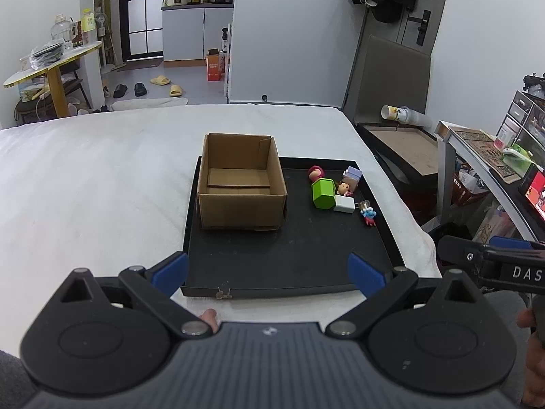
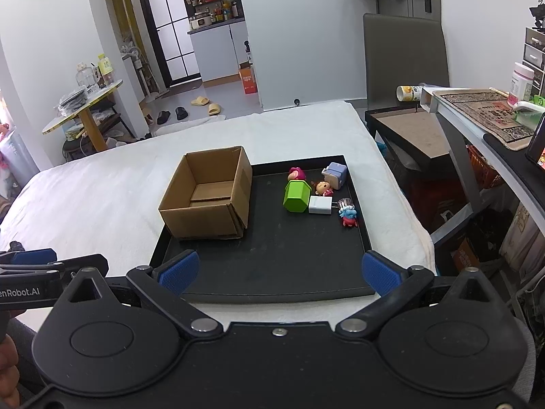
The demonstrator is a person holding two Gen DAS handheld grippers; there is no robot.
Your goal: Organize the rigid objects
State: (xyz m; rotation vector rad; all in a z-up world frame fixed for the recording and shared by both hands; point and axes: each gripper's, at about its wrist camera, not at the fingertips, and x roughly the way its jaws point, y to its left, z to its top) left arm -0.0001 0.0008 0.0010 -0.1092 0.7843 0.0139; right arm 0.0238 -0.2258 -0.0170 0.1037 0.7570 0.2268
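Observation:
A black tray (image 1: 289, 272) (image 2: 272, 272) lies on the white bed. An open, empty cardboard box (image 1: 242, 184) (image 2: 207, 194) stands on its left half. At the tray's far right lie a green block (image 1: 323, 193) (image 2: 296, 196), a white charger (image 1: 344, 203) (image 2: 320, 205), a pink-red figurine (image 1: 316, 172) (image 2: 297, 173), a small doll (image 1: 344, 188) (image 2: 323, 188), a lilac box toy (image 1: 352, 175) (image 2: 335, 173) and a blue-red figurine (image 1: 369, 214) (image 2: 348, 216). My left gripper (image 1: 269, 272) is open and empty at the tray's near edge. My right gripper (image 2: 277, 272) is open and empty there too.
The white bed (image 1: 102, 187) spreads to the left. A dark side table (image 2: 408, 129) and a desk (image 2: 477, 126) with clutter stand to the right of the bed. A grey chair (image 2: 405, 51) stands behind them.

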